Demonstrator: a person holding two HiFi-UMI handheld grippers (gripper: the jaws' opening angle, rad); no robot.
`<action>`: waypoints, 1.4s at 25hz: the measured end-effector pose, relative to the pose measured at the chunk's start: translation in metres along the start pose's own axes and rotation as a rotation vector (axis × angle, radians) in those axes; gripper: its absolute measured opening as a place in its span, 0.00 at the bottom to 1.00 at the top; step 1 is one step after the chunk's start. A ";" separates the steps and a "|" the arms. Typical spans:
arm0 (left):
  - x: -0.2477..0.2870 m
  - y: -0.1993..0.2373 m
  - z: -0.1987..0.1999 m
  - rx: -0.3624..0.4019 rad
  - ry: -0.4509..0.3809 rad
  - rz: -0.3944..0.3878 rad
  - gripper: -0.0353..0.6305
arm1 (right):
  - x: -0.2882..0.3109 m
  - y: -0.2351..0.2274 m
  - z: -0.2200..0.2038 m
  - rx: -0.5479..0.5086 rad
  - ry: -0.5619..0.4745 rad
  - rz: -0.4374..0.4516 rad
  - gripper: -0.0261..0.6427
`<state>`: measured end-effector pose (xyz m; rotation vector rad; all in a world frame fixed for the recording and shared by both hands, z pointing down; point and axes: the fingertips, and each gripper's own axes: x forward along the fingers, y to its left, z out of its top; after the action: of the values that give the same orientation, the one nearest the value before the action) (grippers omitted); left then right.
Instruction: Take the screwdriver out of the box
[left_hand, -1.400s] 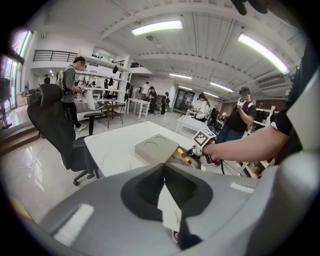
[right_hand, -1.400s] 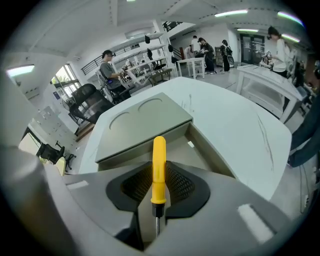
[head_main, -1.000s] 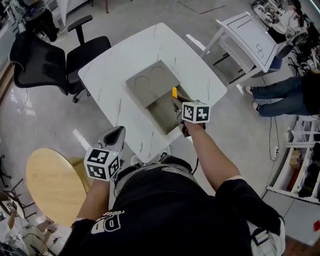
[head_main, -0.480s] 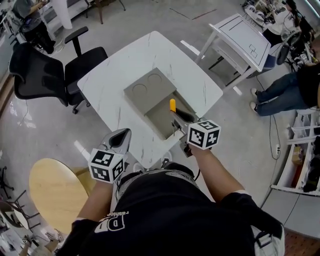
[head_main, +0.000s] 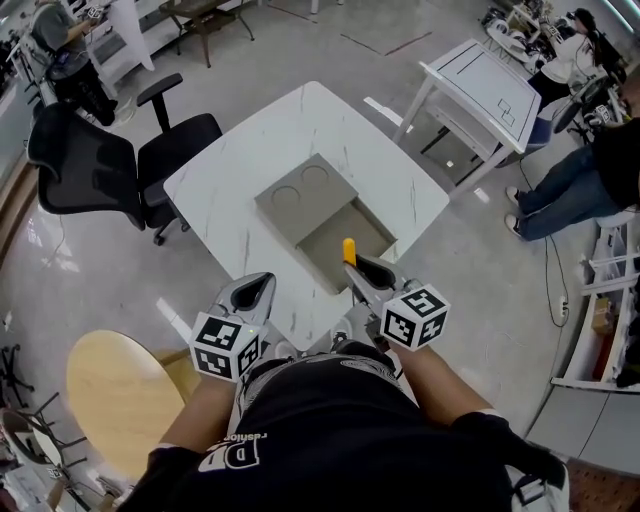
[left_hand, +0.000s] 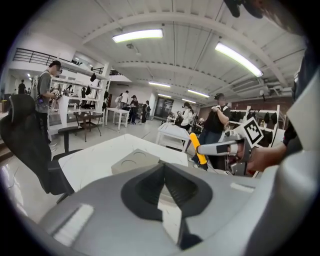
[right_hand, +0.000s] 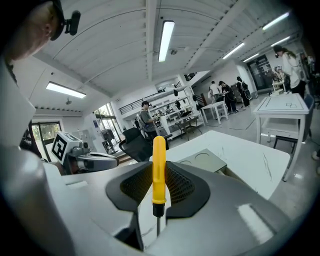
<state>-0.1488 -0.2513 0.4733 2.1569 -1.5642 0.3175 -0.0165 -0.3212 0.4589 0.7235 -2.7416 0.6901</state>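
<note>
Jaws of the right gripper (right_hand: 159, 202) clamp the screwdriver (right_hand: 159, 167) at the lower end of its yellow handle. The handle stands up between the black pads, and the thin metal shaft points down behind them. In the left gripper view the screwdriver hangs in the air, slightly tilted and touching nothing but the gripper.

Just ahead of and below the right gripper lies the grey box (head_main: 375, 222), its compartment open. In the head view the yellow handle shows over the compartment's near edge. The flat lid (head_main: 303, 190), marked with two round recesses, lies on the far side of the compartment. The box rests on a white marble-patterned table (head_main: 240, 170).

To the left of the right gripper and a little nearer the person, the left gripper (head_main: 252, 292) hangs over the table's near edge. Its jaws are closed together with nothing between them.

Farther left of the grippers stand black chairs (head_main: 100, 165), and a round wooden table (head_main: 115, 385) sits beside the person. A white desk (head_main: 485, 75) stands off to the right, on a grey floor.
</note>
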 end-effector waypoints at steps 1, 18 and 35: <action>0.000 -0.001 0.001 0.006 -0.002 -0.002 0.14 | -0.002 0.002 -0.001 0.000 -0.005 0.001 0.16; -0.011 -0.012 0.009 -0.001 -0.030 -0.023 0.14 | -0.014 0.030 -0.004 -0.048 -0.047 0.032 0.16; -0.013 -0.019 0.014 0.013 -0.048 -0.022 0.14 | -0.019 0.031 -0.002 -0.036 -0.053 0.045 0.16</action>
<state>-0.1367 -0.2426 0.4508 2.2050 -1.5675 0.2721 -0.0161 -0.2894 0.4425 0.6838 -2.8186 0.6374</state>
